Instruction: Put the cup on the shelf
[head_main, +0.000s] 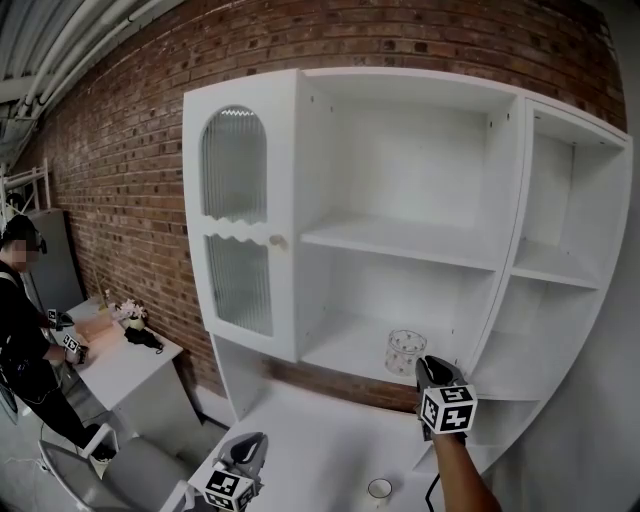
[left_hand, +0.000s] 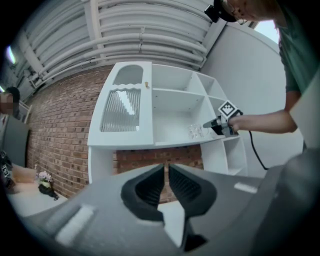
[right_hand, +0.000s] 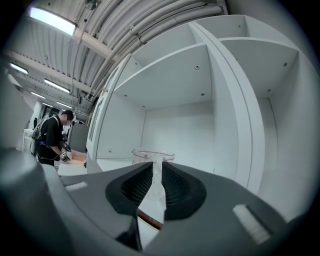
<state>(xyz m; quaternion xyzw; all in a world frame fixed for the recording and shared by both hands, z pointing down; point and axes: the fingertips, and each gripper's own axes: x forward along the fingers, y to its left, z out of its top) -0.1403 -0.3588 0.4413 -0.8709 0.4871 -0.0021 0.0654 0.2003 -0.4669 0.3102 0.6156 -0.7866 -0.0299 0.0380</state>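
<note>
Clear glass, the cup (head_main: 405, 352) stands upright on the lower shelf (head_main: 335, 352) of a white cabinet (head_main: 400, 100) set against a brick wall (head_main: 110, 150). The right gripper (head_main: 425, 363), held level just in front of it, is unclenched: its 2 jaws stand slightly apart, the cup beyond their tips and not gripped. The left gripper (head_main: 256, 440) hangs low and well apart from the cup, jaws narrowly parted on nothing. A person (head_main: 20, 300) stands at a table (head_main: 120, 370) far left.
</note>
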